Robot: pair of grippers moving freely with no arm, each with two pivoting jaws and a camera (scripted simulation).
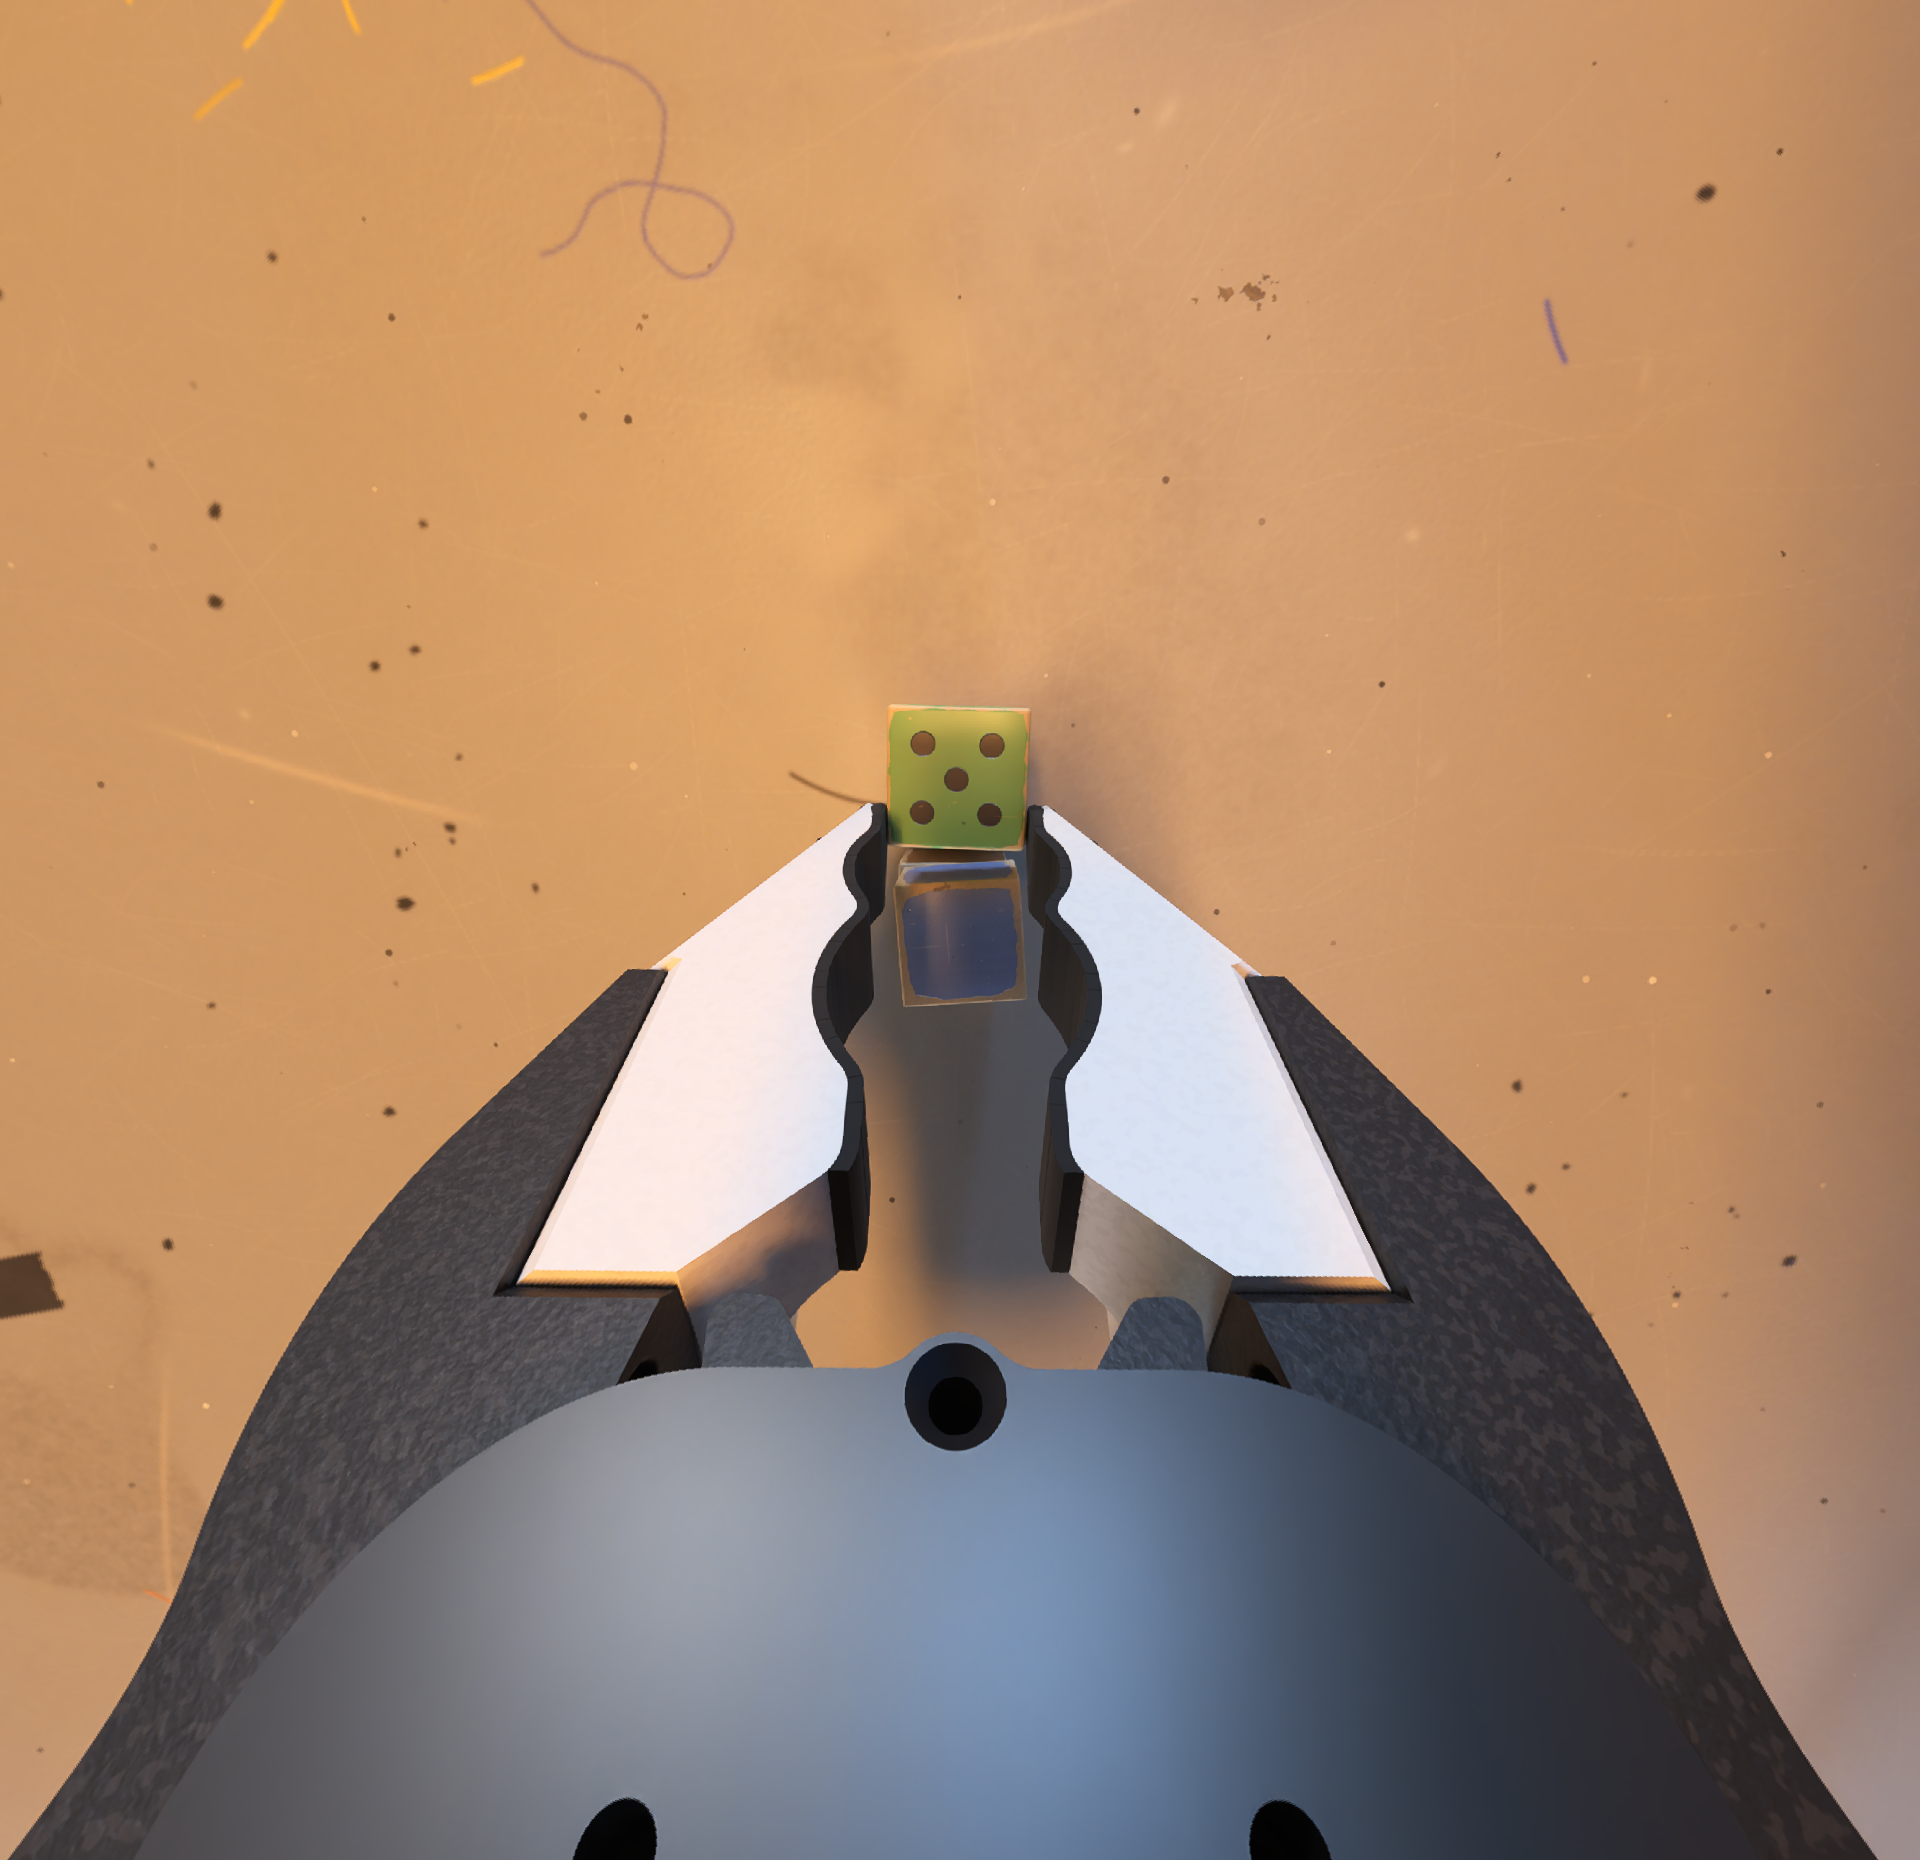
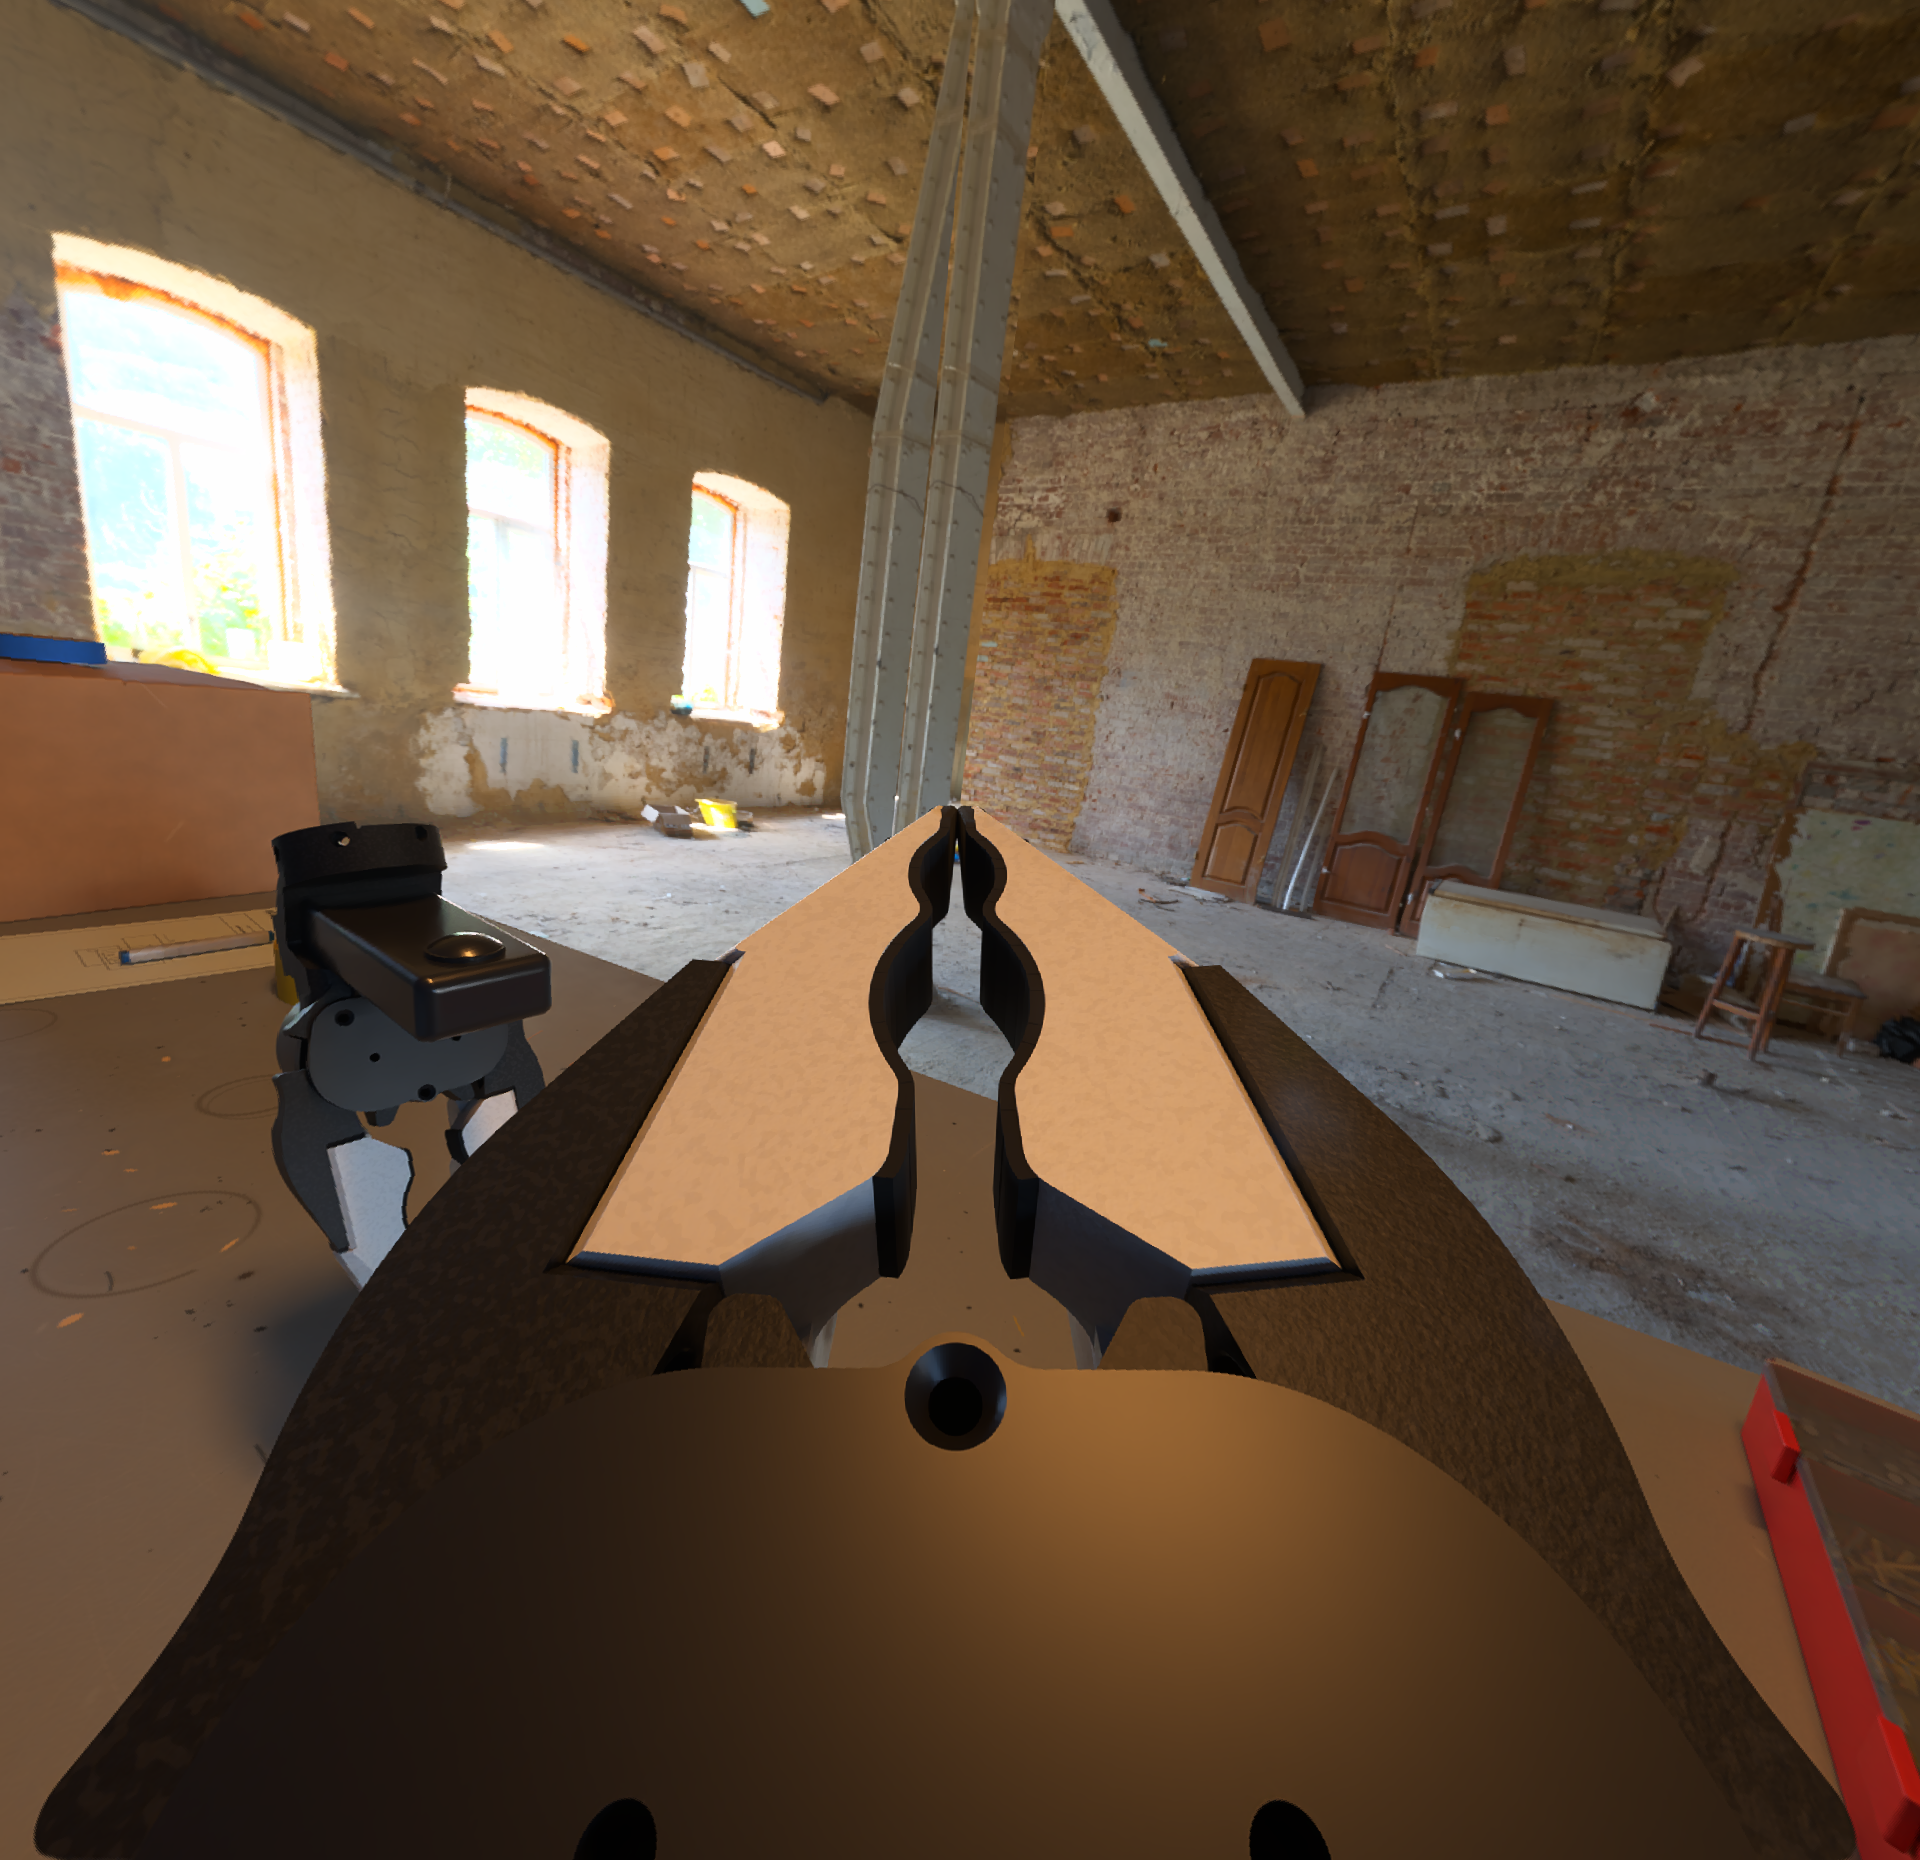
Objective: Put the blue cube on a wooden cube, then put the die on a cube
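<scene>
Left tool [image 1: 956,823]: points down at the bench [image 1: 1351,563], jaws spread, fingertips flanking the die's near edge; whether they touch it I cannot tell.
Blue cube [image 1: 958,943]: between the fingers, below the die.
Die [image 1: 957,777]: green, five pips up, atop the blue cube.
Right tool [image 2: 957,821]: level, closed, empty.
Left tool afar [image 2: 400,1031]: over the bench, left side.

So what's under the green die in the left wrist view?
Directly below the green die sits a cube with a blue face, between the left gripper's fingertips. Whether a wooden cube lies beneath is hidden.
</scene>
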